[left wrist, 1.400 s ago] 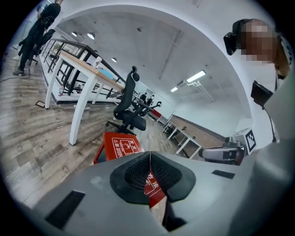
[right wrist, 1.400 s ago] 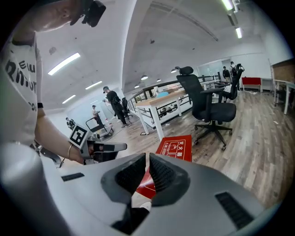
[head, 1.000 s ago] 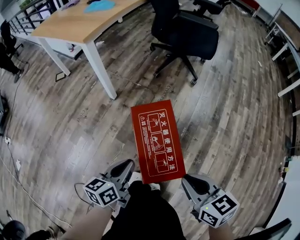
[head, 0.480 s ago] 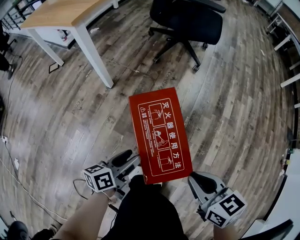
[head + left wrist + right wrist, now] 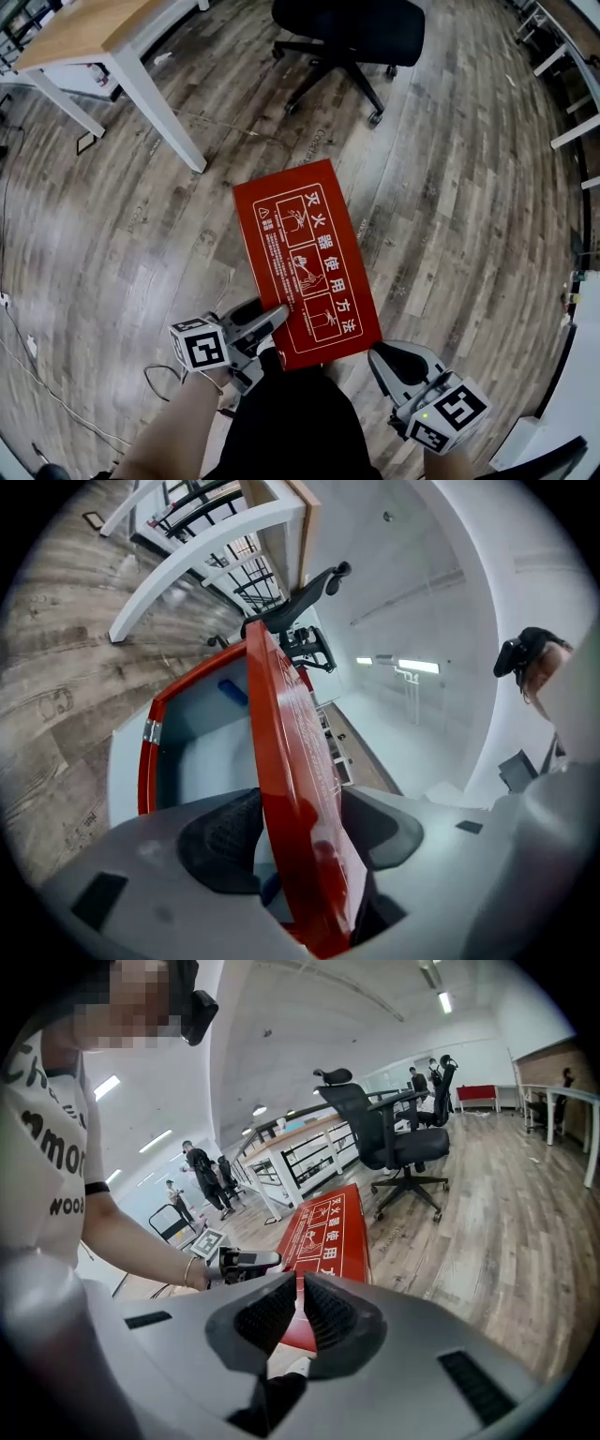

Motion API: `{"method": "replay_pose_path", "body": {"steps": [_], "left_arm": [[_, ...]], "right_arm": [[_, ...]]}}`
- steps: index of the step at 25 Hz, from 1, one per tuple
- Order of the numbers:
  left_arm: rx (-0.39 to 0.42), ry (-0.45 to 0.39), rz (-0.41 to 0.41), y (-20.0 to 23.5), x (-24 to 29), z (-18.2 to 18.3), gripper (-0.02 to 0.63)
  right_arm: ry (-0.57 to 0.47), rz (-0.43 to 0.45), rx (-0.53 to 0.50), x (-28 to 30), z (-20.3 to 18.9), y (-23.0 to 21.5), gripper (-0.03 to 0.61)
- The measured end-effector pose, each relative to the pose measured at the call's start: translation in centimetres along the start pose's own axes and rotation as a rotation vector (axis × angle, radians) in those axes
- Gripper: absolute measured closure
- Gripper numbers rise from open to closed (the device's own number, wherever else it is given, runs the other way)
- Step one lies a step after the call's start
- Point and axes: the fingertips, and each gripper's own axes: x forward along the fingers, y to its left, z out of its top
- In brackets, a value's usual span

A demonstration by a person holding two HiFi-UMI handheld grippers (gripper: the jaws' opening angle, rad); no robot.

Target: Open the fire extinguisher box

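The red metal fire extinguisher box [image 5: 192, 747] is set on the wooden plank floor [image 5: 450, 187] at the person's feet, its white-printed lid [image 5: 309, 253] ajar. The lid's near edge is straddled, unpinched, by the left tongs [image 5: 275, 316], just opened wide from shut; a grip seems prepared. The right tongs [image 5: 300, 1309] are held closed, empty.

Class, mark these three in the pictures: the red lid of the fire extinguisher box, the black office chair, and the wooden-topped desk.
red lid [image 5: 305, 253], head view, the middle of its printed face.
office chair [image 5: 356, 23], head view, its black padded upper part.
desk [image 5: 70, 28], head view, its wooden top.
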Motion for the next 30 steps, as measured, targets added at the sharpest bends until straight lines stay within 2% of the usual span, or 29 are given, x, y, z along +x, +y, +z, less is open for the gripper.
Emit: {"method": "replay_pose_path", "body": {"steps": [4, 9, 16, 19, 22, 24, 27, 30], "left_arm": [[-0.011, 0.036, -0.016, -0.2, 0.1, -0.2, 0.373], [-0.080, 0.035, -0.067, -1.5, -0.7, 0.5, 0.373], [-0.222, 0.039, -0.246, -6.8, -1.3, 2.6, 0.374], [-0.189, 0.108, -0.294, -8.7, -1.0, 2.7, 0.374], [-0.154, 0.214, -0.328, -10.7, 0.0, 2.0, 0.379], [-0.130, 0.267, -0.334, -11.6, 0.8, 1.6, 0.402], [-0.114, 0.289, -0.337, -12.8, 1.7, 1.5, 0.462], [-0.105, 0.308, -0.345, -13.8, 2.3, 1.7, 0.474]], "right_arm": [[-0.014, -0.012, 0.012, -0.2, 0.3, -0.2, 0.568], [-0.028, -0.022, 0.026, -0.6, 1.0, 0.0, 0.568], [-0.064, -0.029, 0.049, -2.0, 3.8, 0.4, 0.568], [-0.086, -0.040, 0.056, -2.9, 4.9, 0.4, 0.568], [-0.109, -0.065, 0.057, -4.2, 5.9, 0.1, 0.568], [-0.121, -0.085, 0.060, -5.2, 6.5, -0.1, 0.568], [-0.135, -0.112, 0.067, -6.6, 7.1, -0.3, 0.568], [-0.156, -0.132, 0.081, -7.7, 7.6, -0.3, 0.568]]}}
